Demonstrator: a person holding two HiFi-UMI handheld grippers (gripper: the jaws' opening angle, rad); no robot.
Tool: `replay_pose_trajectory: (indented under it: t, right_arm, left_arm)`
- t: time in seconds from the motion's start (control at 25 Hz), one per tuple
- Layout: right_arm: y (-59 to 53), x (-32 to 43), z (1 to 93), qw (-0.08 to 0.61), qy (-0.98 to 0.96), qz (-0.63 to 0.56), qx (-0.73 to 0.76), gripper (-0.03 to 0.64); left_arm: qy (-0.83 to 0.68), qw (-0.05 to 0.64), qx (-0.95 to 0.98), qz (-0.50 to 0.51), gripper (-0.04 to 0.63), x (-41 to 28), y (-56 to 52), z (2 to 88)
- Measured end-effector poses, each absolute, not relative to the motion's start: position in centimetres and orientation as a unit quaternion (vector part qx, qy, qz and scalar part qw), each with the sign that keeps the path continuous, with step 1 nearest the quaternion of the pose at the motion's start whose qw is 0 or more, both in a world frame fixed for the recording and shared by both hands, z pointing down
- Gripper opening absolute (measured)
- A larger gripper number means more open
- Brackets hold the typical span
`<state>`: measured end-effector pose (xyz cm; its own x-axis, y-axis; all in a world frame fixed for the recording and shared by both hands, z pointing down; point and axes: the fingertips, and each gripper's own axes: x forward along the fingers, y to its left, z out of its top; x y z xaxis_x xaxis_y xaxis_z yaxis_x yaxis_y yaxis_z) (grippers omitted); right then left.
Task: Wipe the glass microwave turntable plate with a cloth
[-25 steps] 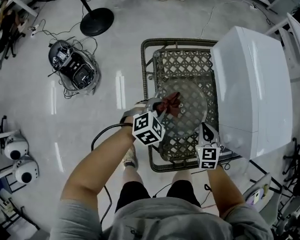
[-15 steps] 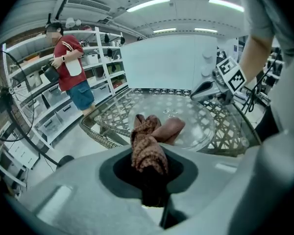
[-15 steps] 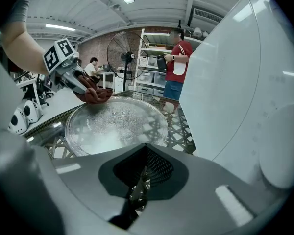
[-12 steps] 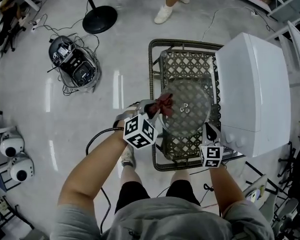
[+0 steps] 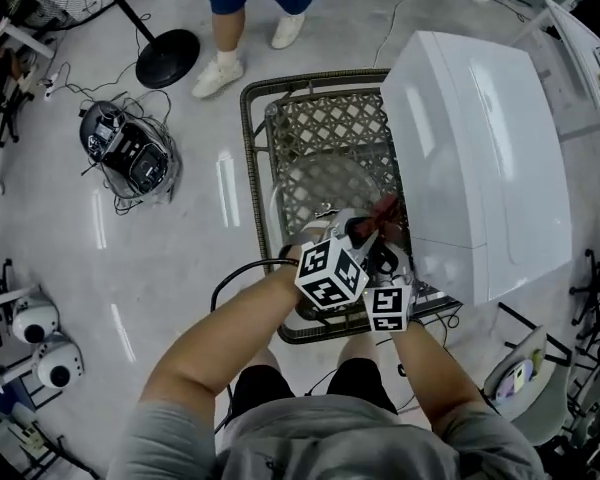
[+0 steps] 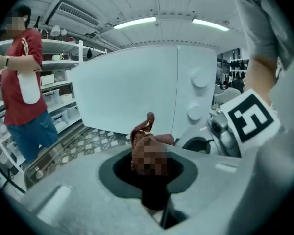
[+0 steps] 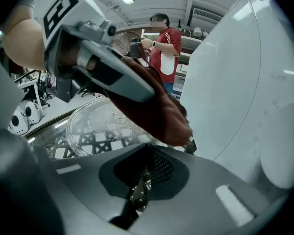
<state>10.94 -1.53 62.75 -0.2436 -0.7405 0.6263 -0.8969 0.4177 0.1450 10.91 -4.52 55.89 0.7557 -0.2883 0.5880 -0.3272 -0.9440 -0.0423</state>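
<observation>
— where's the plate (image 5: 320,193)?
— on the lattice surface (image 5: 320,118), beside the white appliance (image 5: 480,148); the right claw (image 7: 142,180) is clamped on its near rim
— and the cloth (image 5: 383,211)?
— bunched tight in the left claw (image 6: 147,146), at the plate's right edge, near the right claw

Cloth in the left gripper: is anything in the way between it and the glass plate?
No, nothing visible is in the way. The left gripper holds the reddish-brown cloth right over the edge of the glass turntable plate, beside the white appliance. Whether cloth and glass touch cannot be told.
</observation>
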Motion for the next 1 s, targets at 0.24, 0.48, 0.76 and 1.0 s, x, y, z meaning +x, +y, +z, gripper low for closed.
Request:
replay_pose_trajectory:
  t: [0.24,0.48,0.76,1.0]
  right_arm:
    - [-1.5,11.1,62.8,0.330,-0.777,0.125,0.521,-0.011]
    - [-1.5,11.4,62.9,0.323,-0.779,0.122,0.523,-0.011]
    - [-1.5,11.5,62.9,0.320,-0.778,0.122,0.527,-0.011]
    - [-1.6,11.2,63.1,0.323,-0.777,0.119,0.527,-0.011]
  left_arm:
    - [-0.132,0.066,0.924,0.352,0.063,15.3,-3.8,59.7]
    - [-0.146,0.074,0.910,0.380,0.061,12.2,-4.1,61.5]
    - [-0.163,0.085,0.897,0.401,0.061,2.1,-2.8,61.8]
    - [-0.199,0.103,0.888,0.403,0.061,-6.7,-1.5,61.4]
